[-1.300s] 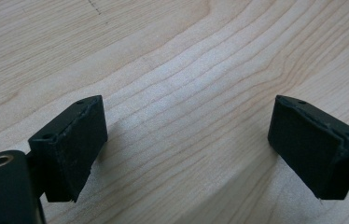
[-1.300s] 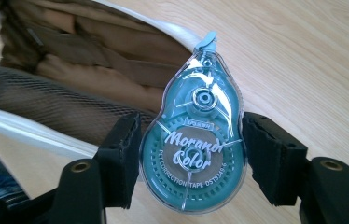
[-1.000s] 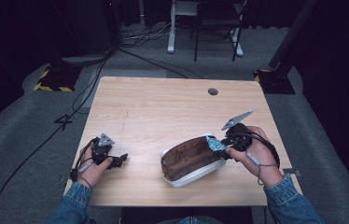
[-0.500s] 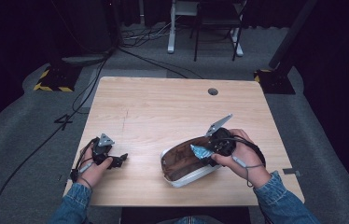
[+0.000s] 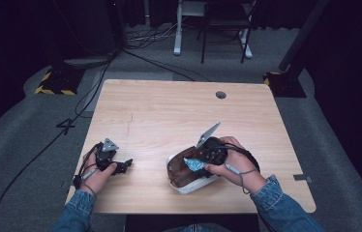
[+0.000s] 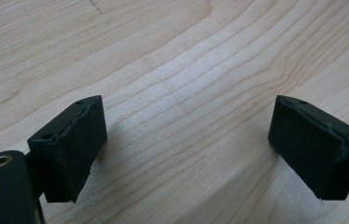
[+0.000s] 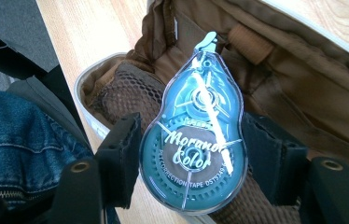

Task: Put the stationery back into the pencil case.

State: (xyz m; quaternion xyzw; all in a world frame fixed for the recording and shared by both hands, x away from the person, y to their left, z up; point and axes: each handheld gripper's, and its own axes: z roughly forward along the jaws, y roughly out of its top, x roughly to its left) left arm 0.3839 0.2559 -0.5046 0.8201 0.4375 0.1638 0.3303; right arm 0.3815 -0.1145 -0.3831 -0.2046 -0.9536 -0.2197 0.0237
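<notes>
Right hand-held gripper (image 7: 192,158), clamping correction tape (image 7: 193,140), now over open brown pouch (image 7: 303,88); left one (image 6: 186,144) agape

This looks like a lab or recording studio: a lone pale wooden surface (image 5: 169,116) stands on grey carpet (image 5: 24,125) amid black curtains (image 5: 19,34), with trailing cables (image 5: 140,46), yellow-and-black hazard-striped stand bases (image 5: 53,82) and a number taped to the floor (image 5: 66,126).

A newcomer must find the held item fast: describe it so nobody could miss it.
On the light wooden table, near its front edge, lies an open brown pouch with a white rim. Over it the right gripper clamps a teal, see-through, pear-shaped correction tape dispenser, the sole blue plastic item, lettered in white.
</notes>
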